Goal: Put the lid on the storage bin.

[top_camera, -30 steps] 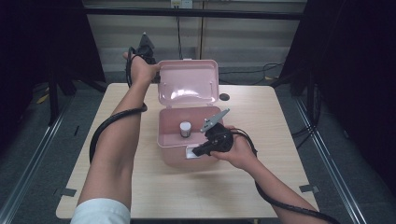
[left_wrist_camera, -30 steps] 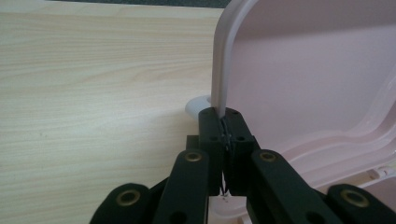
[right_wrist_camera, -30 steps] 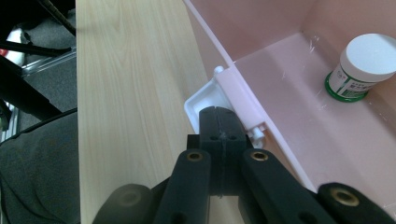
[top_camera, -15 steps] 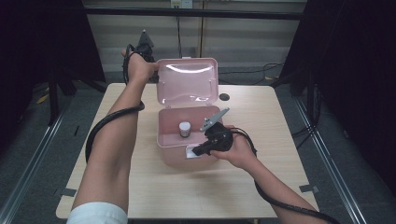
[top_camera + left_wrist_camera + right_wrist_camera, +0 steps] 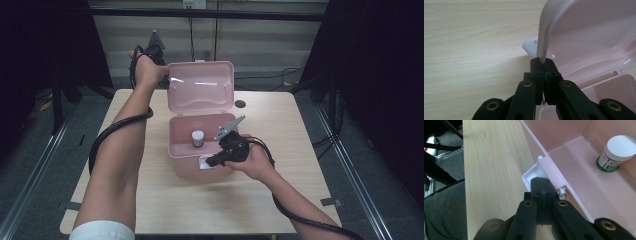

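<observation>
Since the earlier frame, your left arm has barely shifted. The pink box [image 5: 197,145] sits mid-table, lid [image 5: 201,87] upright, pinched at its edge by your left gripper [image 5: 543,65]; your right gripper [image 5: 543,185], jaws closed, meets its white front latch [image 5: 534,175]. 1 white-capped jar [image 5: 198,138] stands inside.

A jar [image 5: 198,138] stands in the open box [image 5: 186,150], mid-table [image 5: 280,190], lid [image 5: 201,87] upright behind.

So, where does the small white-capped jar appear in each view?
High view: the jar stands inside the open pink box, near the picture's middle.
Left gripper view: the jar is not in it.
Right gripper view: the jar stands at the upper right, on the box floor.
Shared landmark: the pink box.
</observation>
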`<state>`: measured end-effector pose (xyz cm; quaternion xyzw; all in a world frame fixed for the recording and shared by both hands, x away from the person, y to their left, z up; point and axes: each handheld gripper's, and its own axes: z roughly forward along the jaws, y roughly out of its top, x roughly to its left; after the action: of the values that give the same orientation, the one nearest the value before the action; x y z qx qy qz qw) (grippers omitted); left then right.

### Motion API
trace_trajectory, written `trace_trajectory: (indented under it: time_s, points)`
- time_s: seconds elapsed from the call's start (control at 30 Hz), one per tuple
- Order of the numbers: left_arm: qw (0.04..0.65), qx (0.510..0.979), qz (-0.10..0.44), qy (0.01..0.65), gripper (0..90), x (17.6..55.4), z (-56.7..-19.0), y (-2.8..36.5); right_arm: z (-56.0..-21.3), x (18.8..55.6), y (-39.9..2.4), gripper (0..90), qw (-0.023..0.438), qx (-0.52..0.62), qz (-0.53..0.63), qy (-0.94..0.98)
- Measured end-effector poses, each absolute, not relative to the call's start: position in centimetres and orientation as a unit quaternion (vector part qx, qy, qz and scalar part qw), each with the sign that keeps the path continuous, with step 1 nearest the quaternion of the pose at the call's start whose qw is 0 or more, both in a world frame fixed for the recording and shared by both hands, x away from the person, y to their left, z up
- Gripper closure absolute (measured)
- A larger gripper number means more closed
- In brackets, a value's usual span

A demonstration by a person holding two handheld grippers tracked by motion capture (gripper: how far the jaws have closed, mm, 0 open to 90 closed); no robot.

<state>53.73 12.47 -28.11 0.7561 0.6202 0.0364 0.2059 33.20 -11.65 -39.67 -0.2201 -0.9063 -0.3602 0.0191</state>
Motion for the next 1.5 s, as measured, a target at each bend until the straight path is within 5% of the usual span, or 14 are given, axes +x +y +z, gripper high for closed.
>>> trace_trajectory:
  time_s: [1.5]
  points:
    - [0.192, 0.773, 0.042, 0.603, 87.6, 50.8, -26.4, 12.3, -39.5, 33.0, -11.3, 90.0, 0.009, -0.229, -0.352, -0.907]
